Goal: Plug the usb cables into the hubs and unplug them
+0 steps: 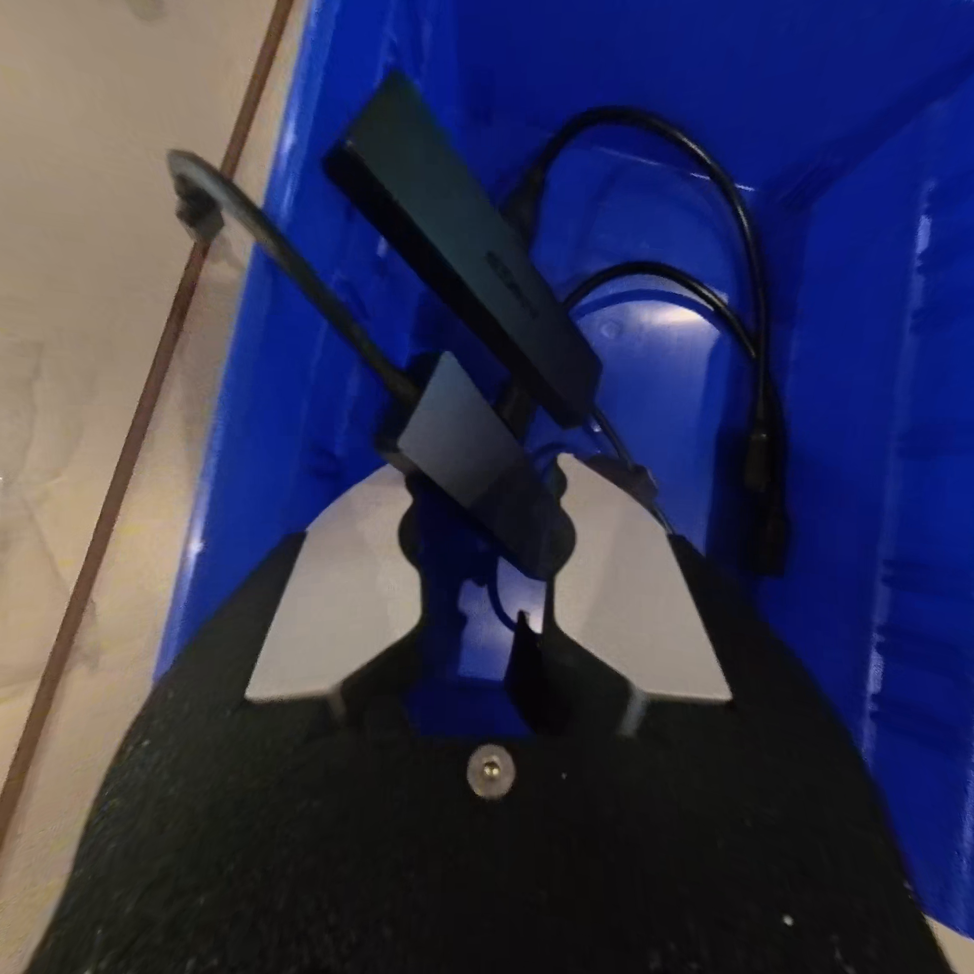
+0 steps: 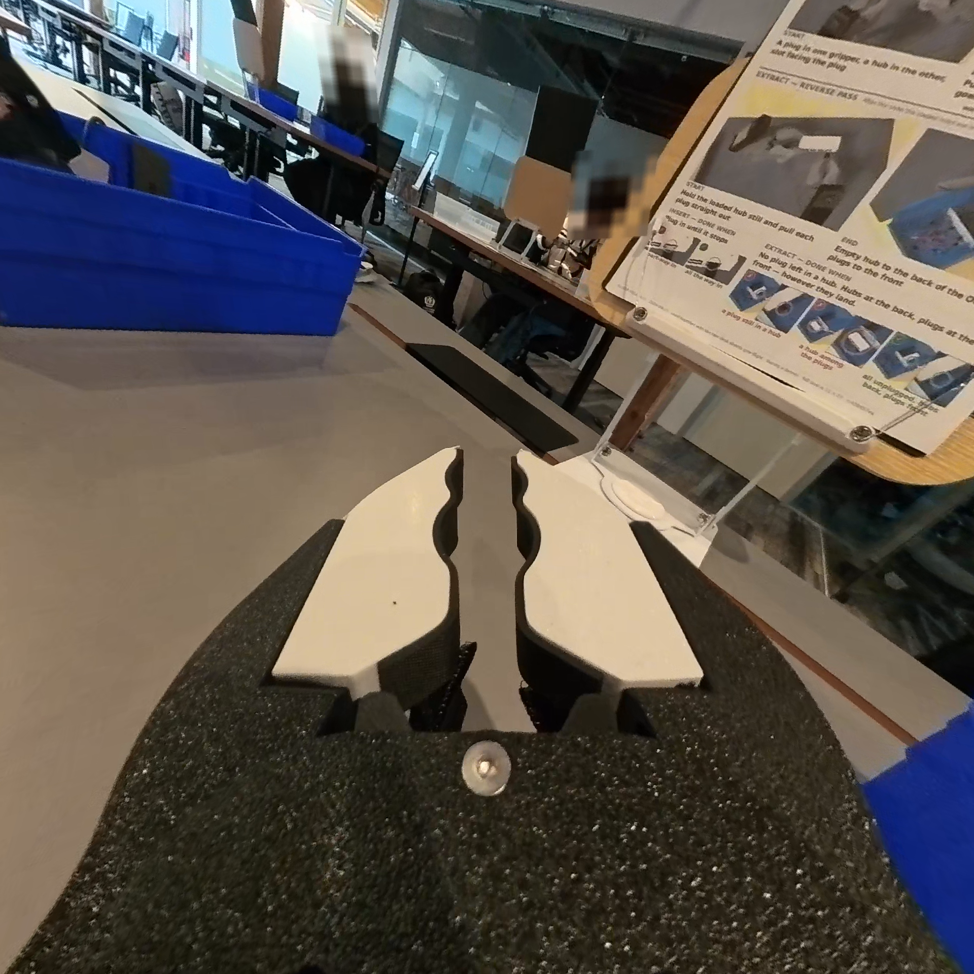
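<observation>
In the left wrist view my left gripper (image 1: 487,527) is down inside a blue bin (image 1: 659,63). It is shut on a small grey hub (image 1: 464,442), whose short black cable arcs up-left to a plug (image 1: 195,195) over the bin's left wall. A longer dark hub (image 1: 448,247) lies slanted just beyond it. Black USB cables (image 1: 738,221) loop on the bin floor at the right, with plugs (image 1: 759,458) near the right wall. My right gripper (image 2: 487,458) hovers over the grey table (image 2: 158,500), empty, with its fingers a narrow gap apart.
Stacked blue bins (image 2: 184,247) stand at the table's far left, and a blue bin corner (image 2: 922,817) shows at the lower right. An instruction board (image 2: 790,211) on a clear stand rises at the right. A black pad (image 2: 490,390) lies near the table's far edge.
</observation>
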The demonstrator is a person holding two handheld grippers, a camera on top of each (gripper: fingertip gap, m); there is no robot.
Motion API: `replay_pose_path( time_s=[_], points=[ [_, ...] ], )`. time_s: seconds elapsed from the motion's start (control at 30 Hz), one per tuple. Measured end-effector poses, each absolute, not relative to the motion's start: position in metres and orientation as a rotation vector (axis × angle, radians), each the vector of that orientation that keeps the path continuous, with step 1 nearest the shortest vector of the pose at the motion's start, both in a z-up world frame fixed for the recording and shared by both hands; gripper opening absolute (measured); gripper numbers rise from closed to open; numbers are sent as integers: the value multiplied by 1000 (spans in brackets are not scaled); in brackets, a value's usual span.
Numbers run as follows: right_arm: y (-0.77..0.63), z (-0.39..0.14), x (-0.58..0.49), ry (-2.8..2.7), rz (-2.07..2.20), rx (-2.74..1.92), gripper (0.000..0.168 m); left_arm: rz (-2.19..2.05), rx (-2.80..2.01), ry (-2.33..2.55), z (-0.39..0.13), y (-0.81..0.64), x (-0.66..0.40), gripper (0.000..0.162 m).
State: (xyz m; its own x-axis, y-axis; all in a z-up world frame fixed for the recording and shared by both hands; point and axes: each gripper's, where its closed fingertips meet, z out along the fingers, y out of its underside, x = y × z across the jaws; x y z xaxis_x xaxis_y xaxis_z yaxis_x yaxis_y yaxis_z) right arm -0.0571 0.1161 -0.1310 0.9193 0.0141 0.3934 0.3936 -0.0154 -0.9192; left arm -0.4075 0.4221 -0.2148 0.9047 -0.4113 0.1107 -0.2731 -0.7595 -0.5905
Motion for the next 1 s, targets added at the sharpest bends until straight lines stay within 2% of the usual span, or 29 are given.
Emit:
replay_pose_path(
  time_s=[0.13,0.23,0.37,0.5,0.83,1.0],
  points=[
    [116,-132,-59,-334,-306,-1566,17,-577,-2420,425,-208,424,-401,19],
    [118,-132,-60,-342,-301,-1569,17,-671,-2366,444,-202,421,-398,12],
    [118,-134,-62,-354,-308,-1570,16,-618,-2266,511,-185,419,-403,11],
    [119,-135,-63,-360,-308,-1574,16,-476,-2119,561,-146,419,-414,11],
    [119,-136,-64,-366,-303,-1568,12,-213,-1616,710,5,390,-399,12],
    [117,-128,-66,-340,-241,-1538,13,-347,-1300,806,78,331,-351,12]
  ],
)
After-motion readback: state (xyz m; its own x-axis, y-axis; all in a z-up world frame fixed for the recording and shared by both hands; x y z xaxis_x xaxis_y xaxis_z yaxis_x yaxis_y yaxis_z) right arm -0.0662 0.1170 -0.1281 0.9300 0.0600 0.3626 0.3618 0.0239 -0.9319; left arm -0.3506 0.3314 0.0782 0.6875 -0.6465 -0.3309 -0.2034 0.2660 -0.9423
